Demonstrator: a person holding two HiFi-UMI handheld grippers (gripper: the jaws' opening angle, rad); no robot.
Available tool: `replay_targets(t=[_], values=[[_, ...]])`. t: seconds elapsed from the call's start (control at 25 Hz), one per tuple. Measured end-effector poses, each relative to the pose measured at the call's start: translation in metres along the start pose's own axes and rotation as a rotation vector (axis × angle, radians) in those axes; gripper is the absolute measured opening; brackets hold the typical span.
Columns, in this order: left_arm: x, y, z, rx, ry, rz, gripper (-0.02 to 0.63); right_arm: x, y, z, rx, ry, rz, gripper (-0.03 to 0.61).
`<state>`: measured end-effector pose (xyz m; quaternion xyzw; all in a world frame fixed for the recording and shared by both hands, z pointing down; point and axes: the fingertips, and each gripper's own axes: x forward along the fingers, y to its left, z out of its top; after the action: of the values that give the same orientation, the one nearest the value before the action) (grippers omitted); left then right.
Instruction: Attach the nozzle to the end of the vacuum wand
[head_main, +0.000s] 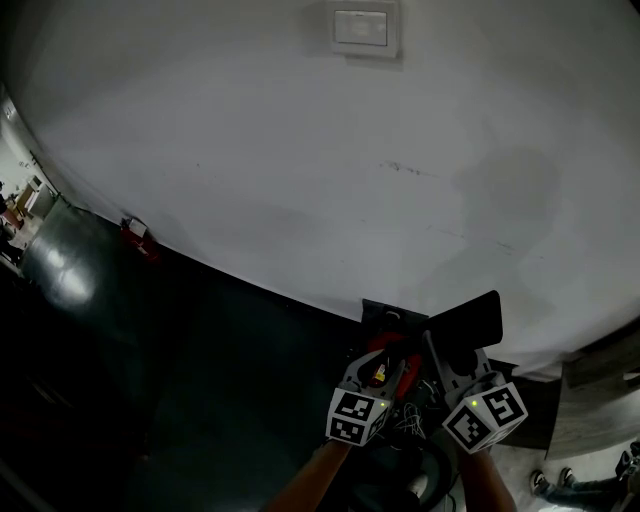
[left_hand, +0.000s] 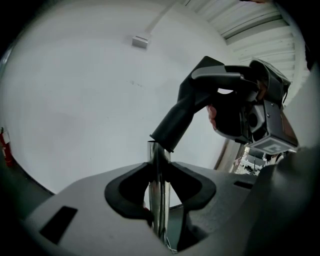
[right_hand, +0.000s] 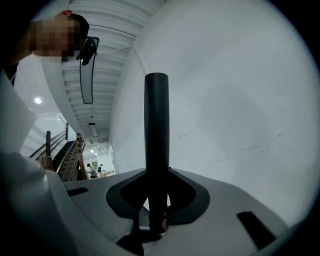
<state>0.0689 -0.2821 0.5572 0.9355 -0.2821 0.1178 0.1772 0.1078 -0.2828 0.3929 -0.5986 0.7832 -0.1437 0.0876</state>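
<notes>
The left hand-held gripper (left_hand: 159, 202) is clamped on the shiny chrome metal vacuum wand (left_hand: 158, 167), whose long axis points to 12 o'clock. The right hand-held gripper (right_hand: 156, 202) grips the black plastic tubular nozzle (left_hand: 181, 116). The nozzle slants in from 2 o'clock and its lower mouth meets the wand's top end. I cannot tell whether it is seated. Seating likely needs the two axes brought into line.
</notes>
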Motion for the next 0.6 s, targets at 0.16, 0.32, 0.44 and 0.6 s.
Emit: replay_targets(t=[0.16, 0.32, 0.44, 0.6], values=[[0.0, -0.008, 0.001, 0.019, -0.001, -0.009, 0.135, 0.003, 0.001, 0.004, -0.018, 0.056, 0.01, 0.089], [0.0, -0.014, 0.001, 0.036, 0.014, -0.018, 0.135, 0.012, 0.001, 0.005, -0.048, 0.146, 0.042, 0.089], [0.001, -0.017, 0.0, 0.046, 0.02, -0.023, 0.135, 0.021, 0.005, 0.004, -0.092, 0.213, 0.068, 0.089], [0.001, -0.02, 0.004, 0.059, 0.021, -0.032, 0.135, 0.03, 0.013, 0.003, -0.147, 0.284, 0.103, 0.089]])
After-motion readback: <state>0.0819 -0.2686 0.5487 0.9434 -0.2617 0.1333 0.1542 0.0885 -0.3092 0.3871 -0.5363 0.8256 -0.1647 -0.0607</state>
